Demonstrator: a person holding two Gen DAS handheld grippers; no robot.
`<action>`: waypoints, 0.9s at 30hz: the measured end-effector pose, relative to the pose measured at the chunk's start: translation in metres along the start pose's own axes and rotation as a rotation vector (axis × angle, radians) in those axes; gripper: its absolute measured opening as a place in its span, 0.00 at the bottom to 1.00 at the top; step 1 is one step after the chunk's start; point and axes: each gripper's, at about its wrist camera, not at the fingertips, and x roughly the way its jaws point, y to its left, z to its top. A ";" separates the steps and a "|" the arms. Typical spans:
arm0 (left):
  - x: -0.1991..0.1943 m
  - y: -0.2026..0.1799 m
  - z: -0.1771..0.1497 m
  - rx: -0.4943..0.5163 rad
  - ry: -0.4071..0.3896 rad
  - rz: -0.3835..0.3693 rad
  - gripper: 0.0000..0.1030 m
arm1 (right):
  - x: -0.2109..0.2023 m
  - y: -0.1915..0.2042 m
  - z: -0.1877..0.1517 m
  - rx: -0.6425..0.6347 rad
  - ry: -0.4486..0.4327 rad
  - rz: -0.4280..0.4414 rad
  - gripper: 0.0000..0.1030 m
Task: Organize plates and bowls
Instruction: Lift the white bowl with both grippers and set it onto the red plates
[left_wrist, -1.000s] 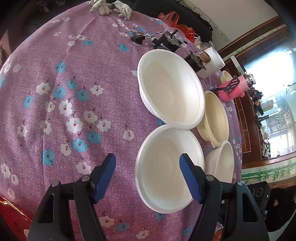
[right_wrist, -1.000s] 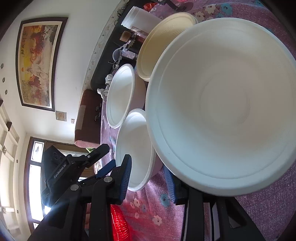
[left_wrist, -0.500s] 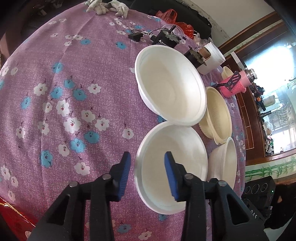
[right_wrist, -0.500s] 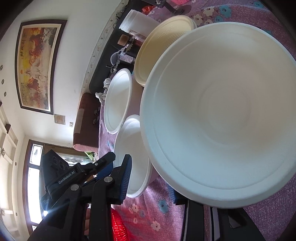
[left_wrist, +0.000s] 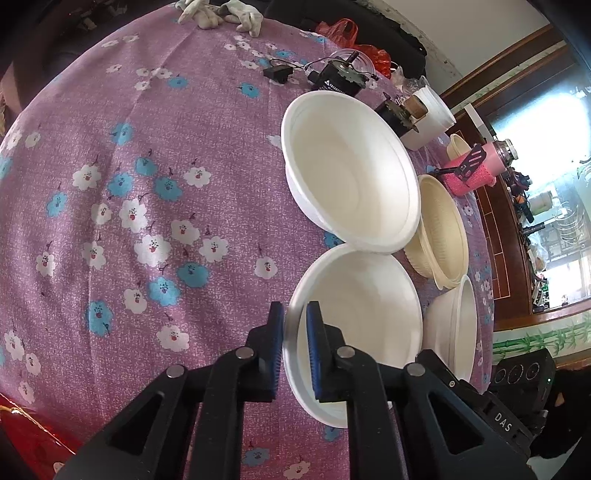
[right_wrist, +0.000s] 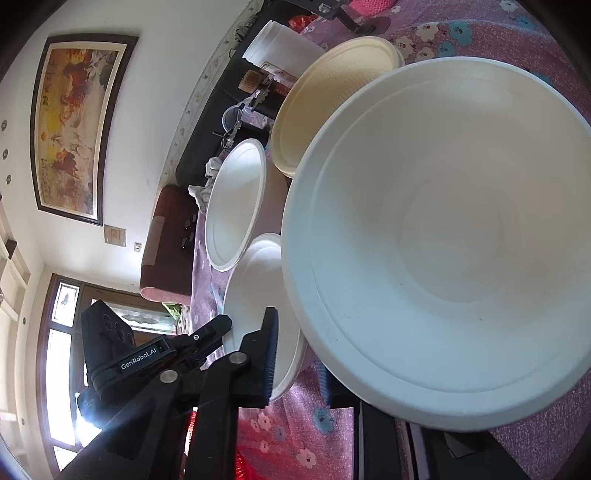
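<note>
Four bowls sit on a purple flowered tablecloth (left_wrist: 155, 206). My left gripper (left_wrist: 295, 347) is shut on the near rim of a white bowl (left_wrist: 365, 314), one finger inside and one outside. Beyond it stands a larger white bowl (left_wrist: 351, 188), with a cream ribbed bowl (left_wrist: 443, 229) to its right and another white bowl (left_wrist: 458, 325) at the near right. In the right wrist view my right gripper (right_wrist: 299, 363) is open and straddles the cloth between the left-held bowl (right_wrist: 258, 295) and the big white bowl (right_wrist: 443, 236); its right finger is mostly hidden under that rim.
At the table's far side lie white gloves (left_wrist: 221, 14), black adapters with cables (left_wrist: 332, 79), a white tub (left_wrist: 428, 114), a pink mug (left_wrist: 476, 170) and a red bag (left_wrist: 343, 31). The left half of the cloth holds no objects. A sofa (right_wrist: 166, 240) stands beyond.
My left gripper closed from wide open onto the near white bowl's rim. The right wrist view shifted slightly, with the big bowl a little closer.
</note>
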 end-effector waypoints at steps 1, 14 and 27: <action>0.000 0.000 0.000 0.002 -0.001 0.003 0.11 | 0.001 0.001 0.000 -0.004 0.001 -0.004 0.16; -0.001 -0.005 -0.004 0.015 -0.006 0.031 0.09 | 0.001 0.001 0.001 -0.038 -0.005 -0.025 0.07; -0.035 0.004 -0.018 0.001 -0.040 0.002 0.09 | -0.009 0.015 -0.011 -0.073 -0.002 0.009 0.07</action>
